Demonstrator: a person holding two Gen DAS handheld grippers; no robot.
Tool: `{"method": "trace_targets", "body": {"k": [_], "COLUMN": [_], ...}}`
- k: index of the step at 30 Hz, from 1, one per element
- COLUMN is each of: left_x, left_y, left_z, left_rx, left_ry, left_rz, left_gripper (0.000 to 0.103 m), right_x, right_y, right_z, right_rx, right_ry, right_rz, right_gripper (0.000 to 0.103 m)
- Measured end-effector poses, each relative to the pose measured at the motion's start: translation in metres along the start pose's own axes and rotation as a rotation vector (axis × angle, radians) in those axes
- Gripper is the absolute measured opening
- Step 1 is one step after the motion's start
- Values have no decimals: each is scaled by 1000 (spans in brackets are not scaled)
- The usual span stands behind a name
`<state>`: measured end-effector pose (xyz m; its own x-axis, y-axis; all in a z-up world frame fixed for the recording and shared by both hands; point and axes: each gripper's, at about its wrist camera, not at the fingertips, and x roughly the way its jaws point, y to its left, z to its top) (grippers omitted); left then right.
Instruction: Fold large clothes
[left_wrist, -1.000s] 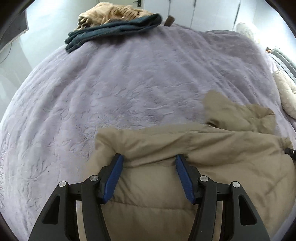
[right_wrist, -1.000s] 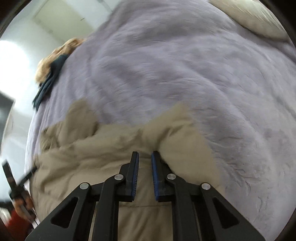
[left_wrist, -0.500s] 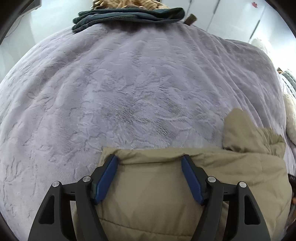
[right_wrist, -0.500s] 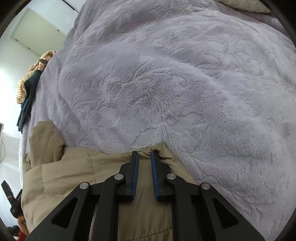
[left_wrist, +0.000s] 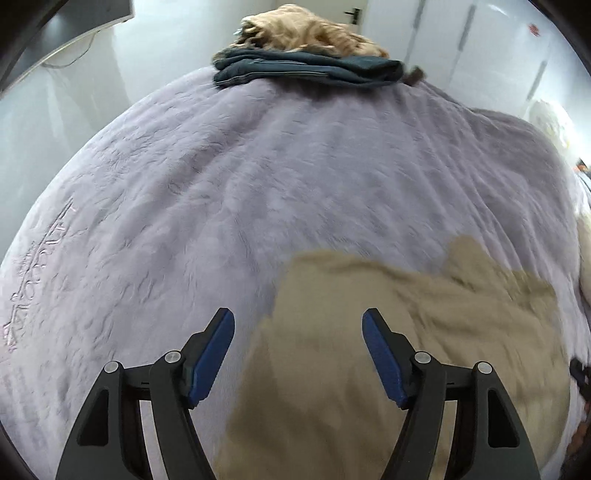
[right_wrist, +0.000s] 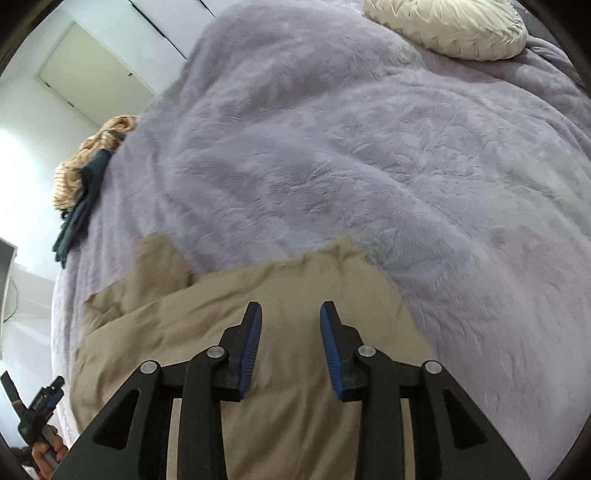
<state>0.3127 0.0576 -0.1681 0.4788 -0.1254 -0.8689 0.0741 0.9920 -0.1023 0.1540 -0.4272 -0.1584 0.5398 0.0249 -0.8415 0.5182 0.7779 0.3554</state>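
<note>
Tan padded jacket (left_wrist: 388, 350) lies folded on the lavender bed blanket (left_wrist: 258, 184). Left hand-held gripper (left_wrist: 298, 354) above its left edge, fingers wide apart, holding nothing. Right hand-held gripper (right_wrist: 291, 345) over jacket's far edge, fingers apart, empty. Folded clothes pile (left_wrist: 306, 59) at far bed edge; cream pillow (right_wrist: 450, 26).

Jacket (left_wrist: 388, 350) on the near part of the blanket (left_wrist: 258, 184), clothes pile (left_wrist: 306, 55) at its far edge.
</note>
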Motion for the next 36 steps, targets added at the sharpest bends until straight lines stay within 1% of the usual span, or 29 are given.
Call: {"method": "trace_targets", "body": {"k": [3,5,9,11,14,15,18,19,20,21,23,28,29,32,36], "left_x": [-24,-36,-51,-57,-65,-67,-70,-71,-72,-73,-77,-78,-77,-73,-69], "left_y": [-6,-9,-12,-12,-7,-6,-8,-8,-7,-7,-7,-14,-17,-21,-25], "left_z": [-25,-39,-71,-85,-103,-110,-126,-132,-137,-142,-151,-167,-169,-173,-178], "left_rx": [34,38,31,18,-27,-35,-21,-17,-24,-38,-63,-47,-41,-34,-24], "left_ry": [14,25,77,96,124,138,161,174,187,193,197,228,236,257,272], "left_rz": [-35,-55,-88,-89,-89,-92,-72,-69,-71,-77,-103,-112,-112,-98,-88], "left_gripper": [73,73,73,73,73,73,73,77,83,92,93,93,93,93,93], "right_x": [-20,-30,-52,-60,-69,-71,-76,-78,-79,-79,-81,-83,-82,-80,-76], "right_y": [2,3,0,-5,-14,-18,-30,-33,-36,-39,-42,-49,-49,-50,-49], "right_z": [-18,-32,-66,-85,-104,-112,-131,-136,-142,-147,-155,-169,-171,-178,-184], "right_rx": [9,9,21,34,60,72,116,133,148,160,172,201,206,220,237], "right_ry": [6,21,56,76,94,104,130,139,148,154,162,180,185,200,216], "right_rz": [33,52,85,91,95,95,92,93,95,93,85,84,87,102,126], "right_gripper": [40,43,49,51,54,58,60,60,61,61,63,68,68,75,76]}}
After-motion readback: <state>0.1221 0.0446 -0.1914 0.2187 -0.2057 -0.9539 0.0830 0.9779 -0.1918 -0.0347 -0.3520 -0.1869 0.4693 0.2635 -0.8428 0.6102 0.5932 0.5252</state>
